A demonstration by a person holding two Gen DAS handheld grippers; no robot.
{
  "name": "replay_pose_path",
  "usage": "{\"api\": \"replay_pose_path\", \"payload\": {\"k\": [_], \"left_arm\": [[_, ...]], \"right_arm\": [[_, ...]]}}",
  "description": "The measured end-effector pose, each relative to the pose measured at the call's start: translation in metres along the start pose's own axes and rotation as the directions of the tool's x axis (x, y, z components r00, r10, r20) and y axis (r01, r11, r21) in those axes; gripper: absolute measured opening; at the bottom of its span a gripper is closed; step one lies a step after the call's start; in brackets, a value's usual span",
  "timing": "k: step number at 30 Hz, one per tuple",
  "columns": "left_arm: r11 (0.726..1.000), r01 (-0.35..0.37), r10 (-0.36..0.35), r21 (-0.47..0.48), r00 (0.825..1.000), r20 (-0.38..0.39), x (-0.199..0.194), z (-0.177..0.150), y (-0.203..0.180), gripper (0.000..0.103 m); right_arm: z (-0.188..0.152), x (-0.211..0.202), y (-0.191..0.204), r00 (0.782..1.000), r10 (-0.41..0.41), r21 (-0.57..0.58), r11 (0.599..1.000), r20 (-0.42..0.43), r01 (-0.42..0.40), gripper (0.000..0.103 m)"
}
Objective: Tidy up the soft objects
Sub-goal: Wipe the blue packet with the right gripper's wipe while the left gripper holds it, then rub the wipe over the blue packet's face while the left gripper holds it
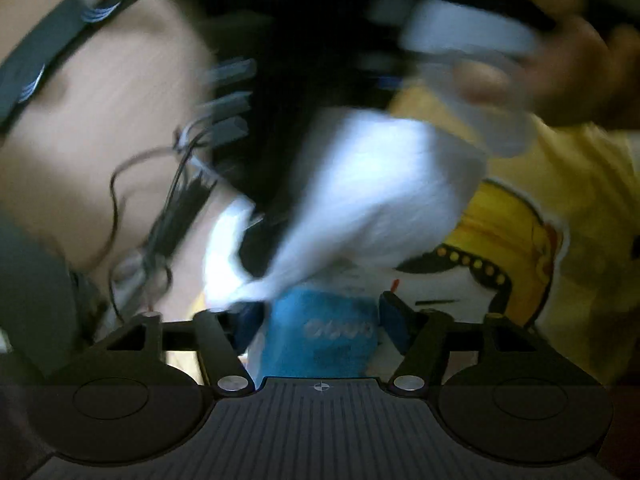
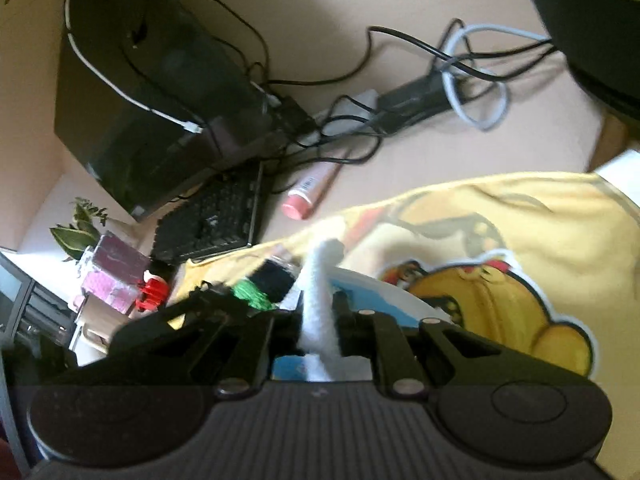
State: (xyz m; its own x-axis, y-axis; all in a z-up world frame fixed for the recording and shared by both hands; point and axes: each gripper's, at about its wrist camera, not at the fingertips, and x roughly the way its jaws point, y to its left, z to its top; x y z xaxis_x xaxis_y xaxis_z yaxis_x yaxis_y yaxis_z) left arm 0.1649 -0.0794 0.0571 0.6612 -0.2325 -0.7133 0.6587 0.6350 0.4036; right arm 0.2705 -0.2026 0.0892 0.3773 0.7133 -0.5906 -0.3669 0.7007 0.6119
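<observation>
The left hand-held gripper (image 1: 318, 322) has its blue pads (image 1: 394, 320) set apart on either side of a blue cloth item (image 1: 320, 332) bearing pale lettering; the picture is too blurred to tell whether the pads press on it. Just above, a white cloth (image 1: 372, 208) hangs in a blurred fold, and a hand (image 1: 560, 72) sits at the upper right of that view. Behind both lies a yellow shirt (image 1: 580, 200) with a cartoon print.

The right hand-held gripper (image 2: 320, 320) is closed narrowly on a white sock (image 2: 320, 300), which stands up between the fingers as a thin strip. Under it the yellow shirt spreads over the near part of the desk (image 2: 340, 8). Beside the strip sits a black and green knitted piece (image 2: 264, 284). Farther back on the desk lie a black keyboard (image 2: 212, 220), a pink tube (image 2: 308, 192), a tangle of cables (image 2: 460, 72) and a dark box (image 2: 152, 92). Toward the left edge stand a pink box (image 2: 116, 276) and a small plant (image 2: 80, 228).
</observation>
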Motion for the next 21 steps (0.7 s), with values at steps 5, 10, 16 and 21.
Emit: {"api": "replay_pose_path", "payload": {"k": [5, 10, 16, 21], "left_arm": [[0.962, 0.044, -0.046, -0.269, 0.999, -0.003, 0.001, -0.003, 0.032, 0.093], [0.955, 0.081, -0.088, -0.287, 0.996, -0.012, 0.019, 0.003, 0.028, 0.062], [0.938, 0.107, -0.113, -0.329, 0.994, 0.002, 0.015, 0.006, 0.035, 0.061], [0.926, 0.114, -0.125, -0.361, 0.992, -0.009, 0.014, 0.004, 0.037, 0.064]], "right_arm": [[-0.011, -0.013, -0.011, 1.0, 0.024, 0.044, 0.999, -0.007, -0.024, 0.006], [-0.014, -0.018, -0.008, 1.0, -0.005, 0.027, 1.0, 0.009, 0.005, 0.006], [-0.008, -0.033, -0.002, 0.991, -0.09, -0.016, 0.996, 0.094, 0.092, 0.006], [-0.009, -0.036, 0.017, 0.98, -0.142, -0.109, 0.981, 0.142, 0.159, 0.01]]}}
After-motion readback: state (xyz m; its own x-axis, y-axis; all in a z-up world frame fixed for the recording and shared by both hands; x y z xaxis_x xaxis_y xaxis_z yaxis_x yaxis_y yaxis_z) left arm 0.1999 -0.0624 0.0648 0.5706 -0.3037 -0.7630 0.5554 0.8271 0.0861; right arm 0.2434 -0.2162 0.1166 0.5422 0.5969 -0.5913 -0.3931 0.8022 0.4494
